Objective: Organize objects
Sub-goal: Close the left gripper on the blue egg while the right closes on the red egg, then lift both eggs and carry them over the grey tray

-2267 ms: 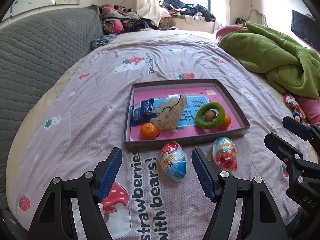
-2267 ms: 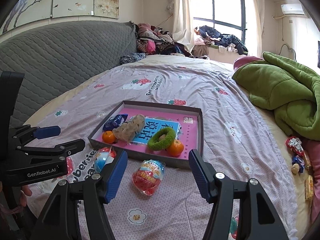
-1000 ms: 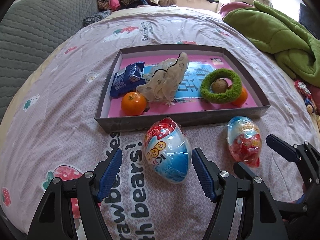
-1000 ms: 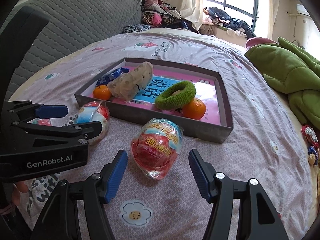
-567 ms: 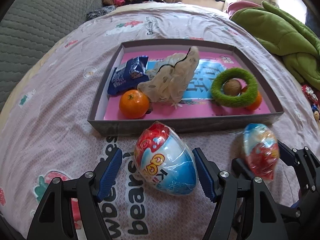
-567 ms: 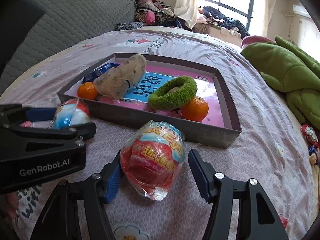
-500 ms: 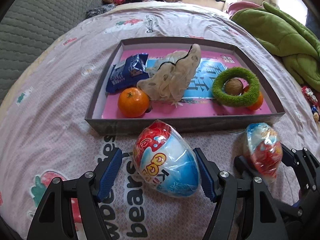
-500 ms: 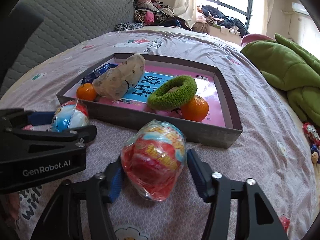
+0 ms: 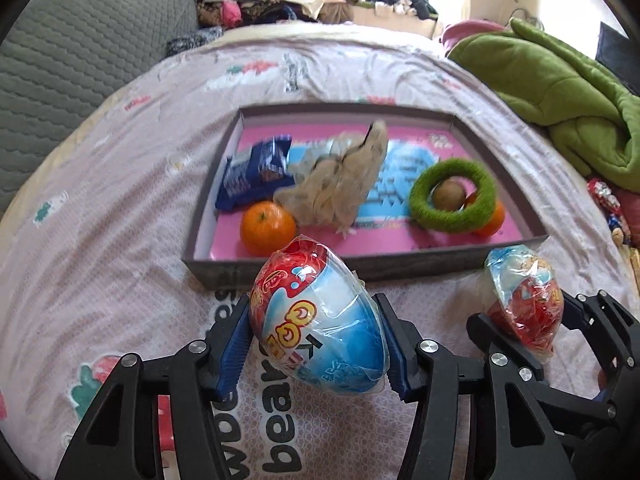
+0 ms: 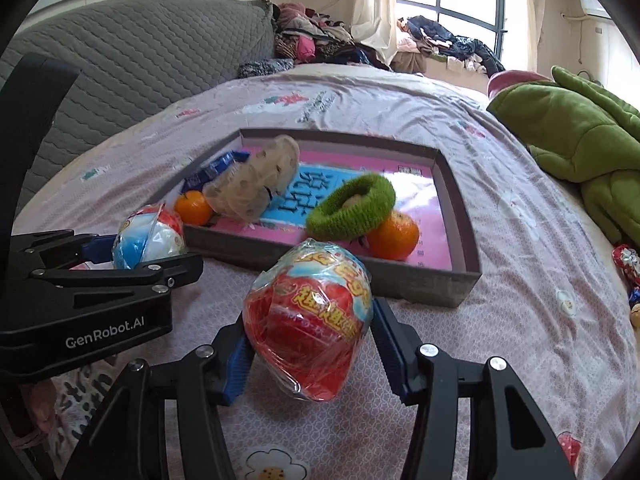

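A blue, white and red wrapped toy egg [image 9: 316, 320] sits between the blue pads of my left gripper [image 9: 312, 312]. Its jaws are closing and both pads press on the egg's sides. My right gripper [image 10: 310, 320] is shut on a red wrapped toy egg [image 10: 308, 320]. Each view also shows the other pair: the red egg [image 9: 524, 304] at the right, the blue egg [image 10: 146, 240] at the left. Both eggs are just in front of the grey tray [image 9: 400, 268] with a pink floor, on the bedspread.
The tray holds two oranges [image 9: 266, 228], a blue snack packet [image 9: 256, 170], a beige mesh bag [image 9: 344, 184] and a green ring [image 9: 454, 196] around a nut. A green blanket [image 9: 560, 92] lies right, a grey headboard [image 9: 80, 52] left. Wrapped sweets [image 9: 608, 204] sit at the right edge.
Both grippers came down around the eggs, and their jaws have narrowed onto them. The right one gripped the red egg first. The left pads now touch the blue egg.
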A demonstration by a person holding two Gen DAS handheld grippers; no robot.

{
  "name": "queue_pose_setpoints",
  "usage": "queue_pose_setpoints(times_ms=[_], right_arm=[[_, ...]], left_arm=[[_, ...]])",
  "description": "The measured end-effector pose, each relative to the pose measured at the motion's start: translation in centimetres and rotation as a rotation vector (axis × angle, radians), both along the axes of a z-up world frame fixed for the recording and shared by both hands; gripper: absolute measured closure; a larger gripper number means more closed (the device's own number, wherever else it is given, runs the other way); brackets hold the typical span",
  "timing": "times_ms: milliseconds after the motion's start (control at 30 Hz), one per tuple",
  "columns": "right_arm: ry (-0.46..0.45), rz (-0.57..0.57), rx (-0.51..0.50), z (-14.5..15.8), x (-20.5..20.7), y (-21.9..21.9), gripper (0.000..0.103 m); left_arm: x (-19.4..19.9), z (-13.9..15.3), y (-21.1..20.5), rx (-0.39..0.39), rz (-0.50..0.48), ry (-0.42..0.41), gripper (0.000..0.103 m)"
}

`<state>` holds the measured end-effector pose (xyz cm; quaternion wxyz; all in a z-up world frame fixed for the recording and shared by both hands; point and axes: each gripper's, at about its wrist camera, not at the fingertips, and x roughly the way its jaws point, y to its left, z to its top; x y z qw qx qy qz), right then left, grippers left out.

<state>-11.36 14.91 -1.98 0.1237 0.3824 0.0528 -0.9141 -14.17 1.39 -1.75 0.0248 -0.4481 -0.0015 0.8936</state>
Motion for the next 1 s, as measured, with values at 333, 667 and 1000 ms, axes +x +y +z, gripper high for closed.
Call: queue_pose_setpoints(times_ms=[333,667,1000], right_arm=[[0.075,-0.002,-0.031,4.1,0.4,0.4,0.048],[0.151,-0.014,-0.039,7.6,-0.1,1.0,0.048],[0.207,-0.011,-0.059,9.7,-2.4,1.7,0.048]], left_arm=[[0.2,4.3,-0.3,-0.025,0.005,0.102,0.044],[0.4,7.5,-0.8,-0.027,0.001,0.179,0.044],[-1.0,8.8,-0.2,-0.051,-0.007,0.227,0.044]])
